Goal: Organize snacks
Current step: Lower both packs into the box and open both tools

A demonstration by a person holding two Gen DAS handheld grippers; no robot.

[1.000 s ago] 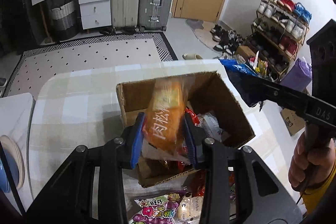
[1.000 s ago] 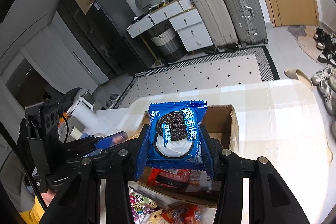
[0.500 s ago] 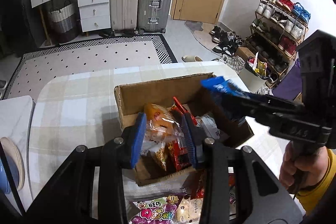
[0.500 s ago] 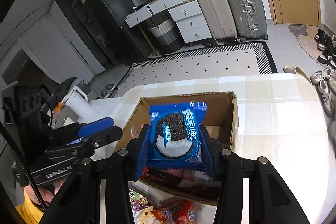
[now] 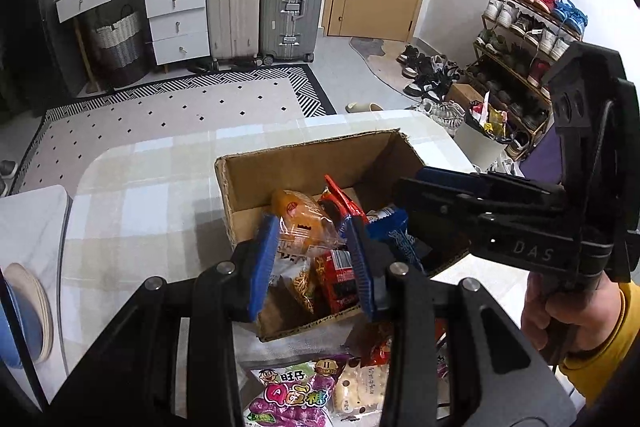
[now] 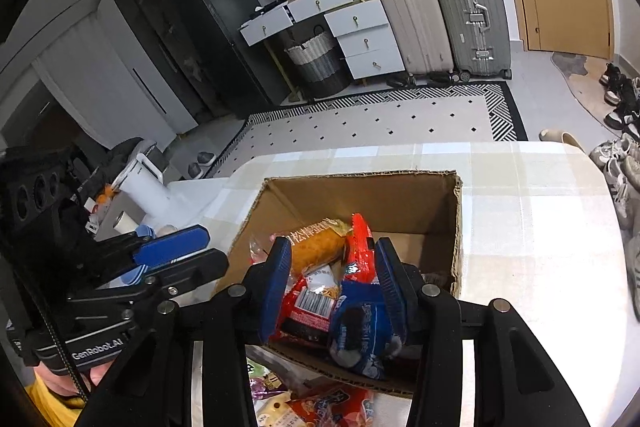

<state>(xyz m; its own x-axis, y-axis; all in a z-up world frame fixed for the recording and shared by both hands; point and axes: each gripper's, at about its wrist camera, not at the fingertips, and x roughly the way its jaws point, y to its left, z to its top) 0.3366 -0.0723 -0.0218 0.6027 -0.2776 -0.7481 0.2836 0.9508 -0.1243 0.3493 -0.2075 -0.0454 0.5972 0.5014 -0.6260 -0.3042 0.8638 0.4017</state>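
Observation:
An open cardboard box [image 5: 304,163] [image 6: 360,187] stands on the checked table. Inside lie an orange bread pack [image 5: 304,223] [image 6: 316,247], red snack packs [image 5: 338,275] [image 6: 308,303] and a blue Oreo pack [image 5: 394,235] [image 6: 360,331]. My left gripper [image 5: 312,267] is open and empty above the box's near edge. My right gripper [image 6: 332,287] is open over the box, with the Oreo pack lying loose just below its fingers. The right gripper also shows in the left wrist view [image 5: 460,203], reaching in from the right.
More snack packs lie on the table in front of the box, among them a purple candy bag [image 5: 288,399] and a red pack [image 6: 332,407]. Plates [image 5: 28,315] sit at the left. The table's far half [image 5: 152,179] is bare cloth.
My left gripper let the orange bread pack fall into the box and stayed open. My right gripper moved over the box and let go of the Oreo pack, which now lies inside.

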